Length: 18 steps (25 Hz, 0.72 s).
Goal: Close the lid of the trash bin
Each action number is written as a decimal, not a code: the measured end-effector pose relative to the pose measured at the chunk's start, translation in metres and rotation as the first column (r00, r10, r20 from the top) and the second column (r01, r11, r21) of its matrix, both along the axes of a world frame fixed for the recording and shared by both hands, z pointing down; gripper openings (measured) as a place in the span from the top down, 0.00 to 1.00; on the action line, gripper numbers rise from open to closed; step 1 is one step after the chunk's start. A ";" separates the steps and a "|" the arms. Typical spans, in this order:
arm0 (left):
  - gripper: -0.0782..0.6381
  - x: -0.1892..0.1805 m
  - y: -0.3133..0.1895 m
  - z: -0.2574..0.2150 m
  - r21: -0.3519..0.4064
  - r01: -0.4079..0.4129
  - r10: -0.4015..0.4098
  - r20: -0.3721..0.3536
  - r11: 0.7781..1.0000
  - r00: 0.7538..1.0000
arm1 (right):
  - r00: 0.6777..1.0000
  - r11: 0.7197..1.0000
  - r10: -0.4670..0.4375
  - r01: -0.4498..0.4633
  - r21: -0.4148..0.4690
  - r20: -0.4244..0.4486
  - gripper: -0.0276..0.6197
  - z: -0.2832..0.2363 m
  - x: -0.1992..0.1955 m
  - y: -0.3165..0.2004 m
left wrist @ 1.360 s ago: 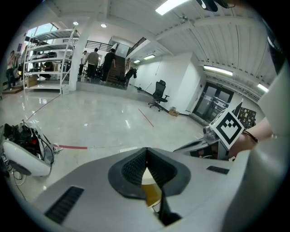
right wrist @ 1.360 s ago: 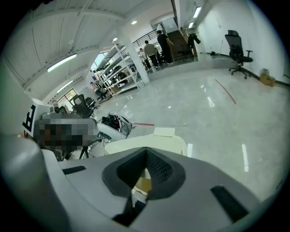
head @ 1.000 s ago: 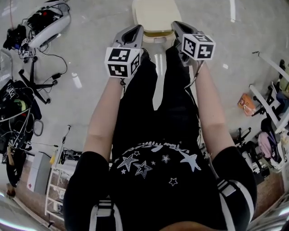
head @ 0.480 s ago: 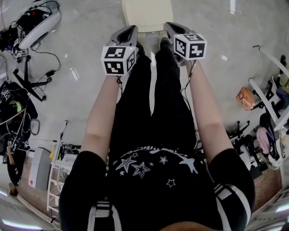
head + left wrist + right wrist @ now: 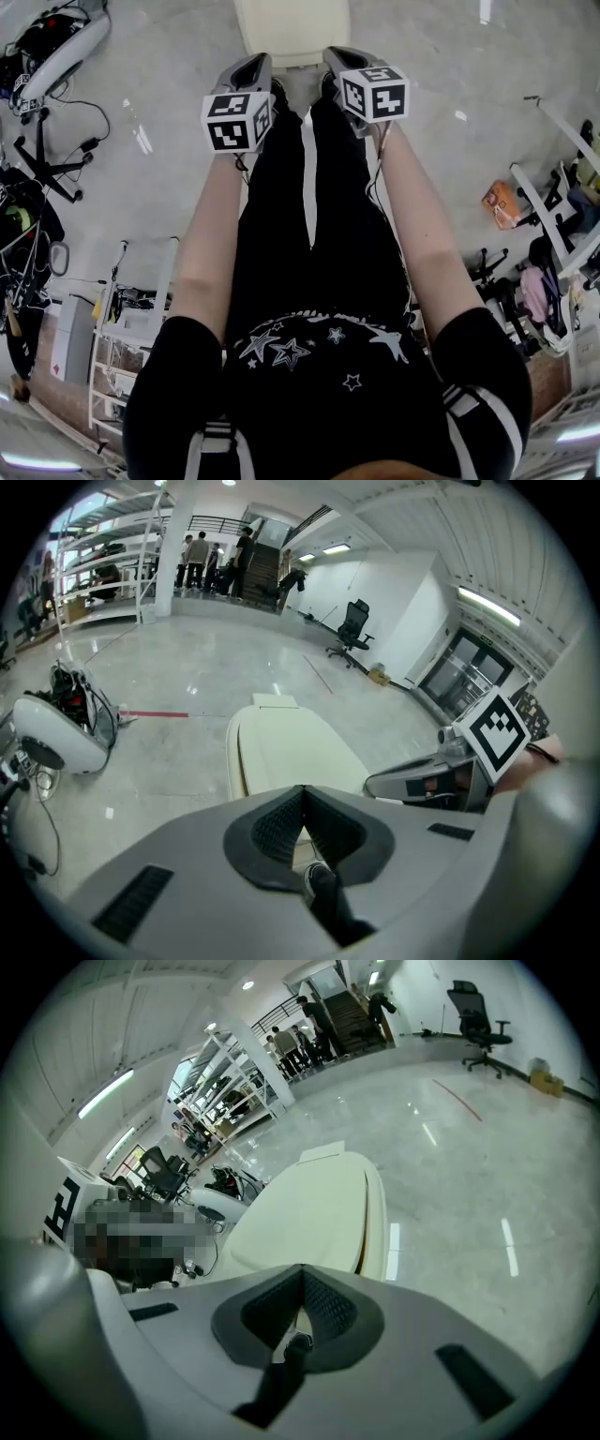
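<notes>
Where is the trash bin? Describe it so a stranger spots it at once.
On the glossy grey floor, look straight ahead of the person's black trousers. There stands the cream plastic trash bin with a smooth rounded lid; unlike the white cabled machine on the left, it is plain, with no wires.

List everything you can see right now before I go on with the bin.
Trash bin: one, cream, on the floor just ahead of both tongs.
Pod-shaped machine: one, white, floor at far left, among black cables.
Shelf rack: one, white, floor at lower left.
Office chair: one, black, far off by the white wall.
Packet: one, orange, floor at right.
People: several, dark figures, distant, near the stairs.
Left tongs: grey, jaws together, empty.
Right tongs: grey, jaws together, empty.
</notes>
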<state>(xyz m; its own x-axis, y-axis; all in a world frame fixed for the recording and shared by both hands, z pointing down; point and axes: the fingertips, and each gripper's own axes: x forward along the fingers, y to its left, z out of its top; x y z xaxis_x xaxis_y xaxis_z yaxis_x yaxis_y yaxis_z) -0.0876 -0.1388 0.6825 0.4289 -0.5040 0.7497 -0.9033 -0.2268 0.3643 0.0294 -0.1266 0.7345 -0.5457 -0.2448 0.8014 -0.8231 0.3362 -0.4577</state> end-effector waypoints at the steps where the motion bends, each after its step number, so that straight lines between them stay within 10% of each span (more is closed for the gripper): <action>1: 0.88 0.000 0.001 0.005 -0.013 0.016 -0.016 -0.001 1.000 1.000 | 1.000 1.000 -0.002 0.002 -0.004 0.002 0.96 0.003 0.000 0.001; 18: 0.88 0.002 0.025 0.067 -0.162 0.036 -0.019 0.106 0.986 0.994 | 0.997 0.997 -0.077 0.076 -0.023 -0.017 0.96 0.032 -0.002 0.005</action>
<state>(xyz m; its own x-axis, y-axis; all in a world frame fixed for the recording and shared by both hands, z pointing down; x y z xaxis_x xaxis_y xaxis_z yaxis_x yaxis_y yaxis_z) -0.0851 -0.1139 0.7496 0.3325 -0.3815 0.8625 -0.9430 -0.1467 0.2987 0.0272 -0.1212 0.7667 -0.5476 -0.1850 0.8160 -0.8035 0.3885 -0.4512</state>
